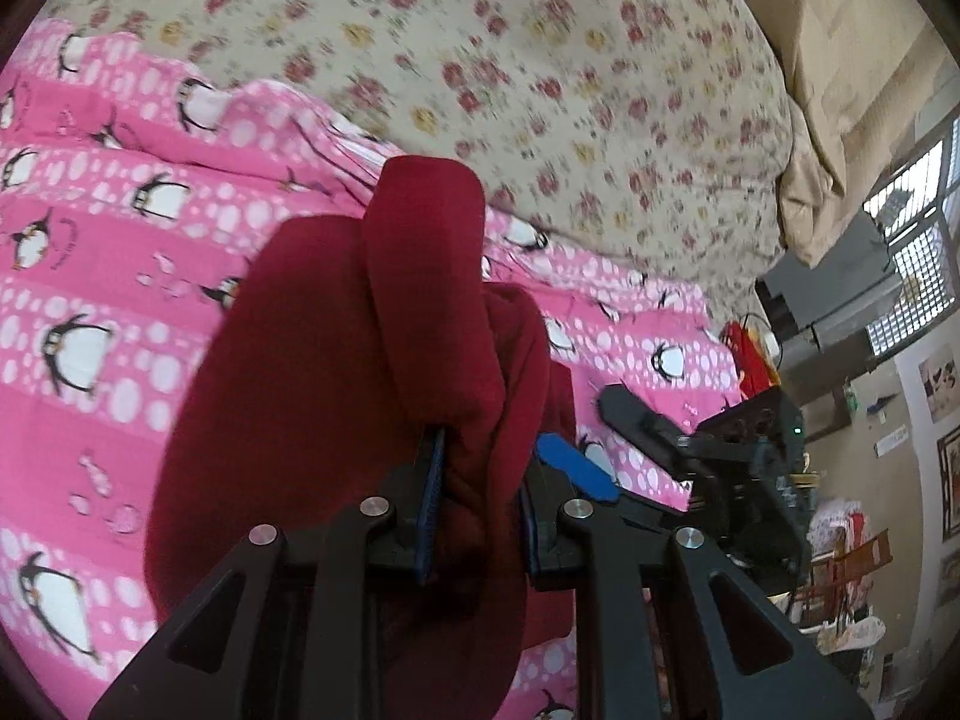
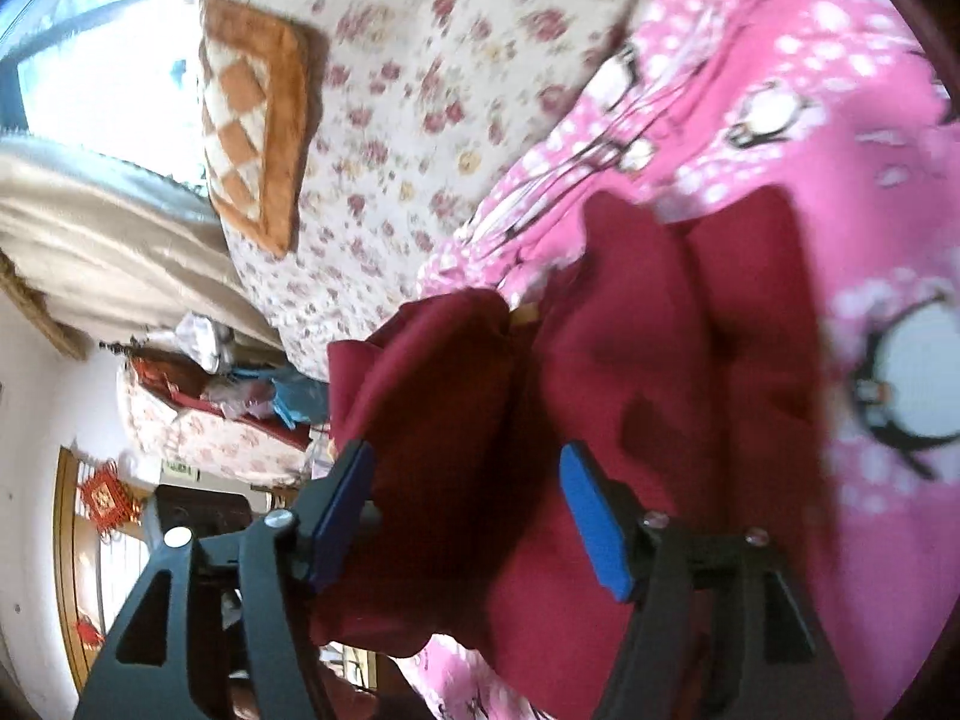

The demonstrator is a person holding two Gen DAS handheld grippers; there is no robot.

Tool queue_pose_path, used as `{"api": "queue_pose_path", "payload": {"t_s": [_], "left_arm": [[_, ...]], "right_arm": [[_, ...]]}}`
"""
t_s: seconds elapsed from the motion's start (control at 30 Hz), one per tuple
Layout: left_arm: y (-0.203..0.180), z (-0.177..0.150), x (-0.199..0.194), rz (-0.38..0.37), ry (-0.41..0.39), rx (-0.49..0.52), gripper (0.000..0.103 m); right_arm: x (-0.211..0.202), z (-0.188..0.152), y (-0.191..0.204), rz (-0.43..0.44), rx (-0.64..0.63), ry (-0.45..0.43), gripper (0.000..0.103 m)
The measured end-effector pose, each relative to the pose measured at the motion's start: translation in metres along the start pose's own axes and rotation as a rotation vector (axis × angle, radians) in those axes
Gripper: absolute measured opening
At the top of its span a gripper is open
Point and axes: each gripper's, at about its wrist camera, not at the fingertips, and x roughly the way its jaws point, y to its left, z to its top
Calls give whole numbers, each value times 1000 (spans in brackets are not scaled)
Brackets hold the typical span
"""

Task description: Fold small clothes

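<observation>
A dark red garment (image 1: 336, 372) lies bunched over the pink penguin-print blanket (image 1: 90, 252). My left gripper (image 1: 480, 480) is shut on a thick fold of the red garment, which fills the gap between its blue pads and rises above them. In the right wrist view the same red garment (image 2: 690, 360) spreads over the pink blanket (image 2: 870, 210). My right gripper (image 2: 474, 510) is open, its blue pads (image 2: 591, 519) wide apart, with red cloth lying between and under them. The right gripper also shows in the left wrist view (image 1: 600, 450), close by on the right.
A floral bedspread (image 1: 540, 60) covers the bed beyond the blanket. An orange checked cushion (image 2: 255, 114) lies on it. Beige curtains (image 2: 102, 252) and a window are past the bed edge. Room clutter and shelves (image 1: 840, 540) stand off the bed.
</observation>
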Motion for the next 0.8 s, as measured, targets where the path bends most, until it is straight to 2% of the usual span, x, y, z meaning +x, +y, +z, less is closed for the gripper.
{"api": "queue_pose_path", "payload": {"t_s": [0.17,0.3,0.4,0.5,0.53,0.57,0.67,0.8], "left_arm": [[-18,-5,19,-13,10,-4,0],[-27,-11,41,-44,42,-9,0],[-27,-18,56,-36,78,10,0],[-23,-21,46,-87,80,-7,0],[-24,-22,39,-97,93,-4,4],[-26,-23,31,-100,97,11,13],[-30,-29,2,-94,53,58,26],[-11,-35,-38,-71,-7,47,32]], "right_arm": [[-33,6,-12,34,44,-53,72],[-43,11,-18,52,73,-71,73],[-45,8,-18,47,72,-67,73],[-49,5,-16,57,62,-65,73],[-51,5,-16,60,60,-65,73],[-51,5,-15,63,57,-67,73],[-50,5,-16,73,63,-62,73],[-48,3,-21,63,79,-47,73]]}}
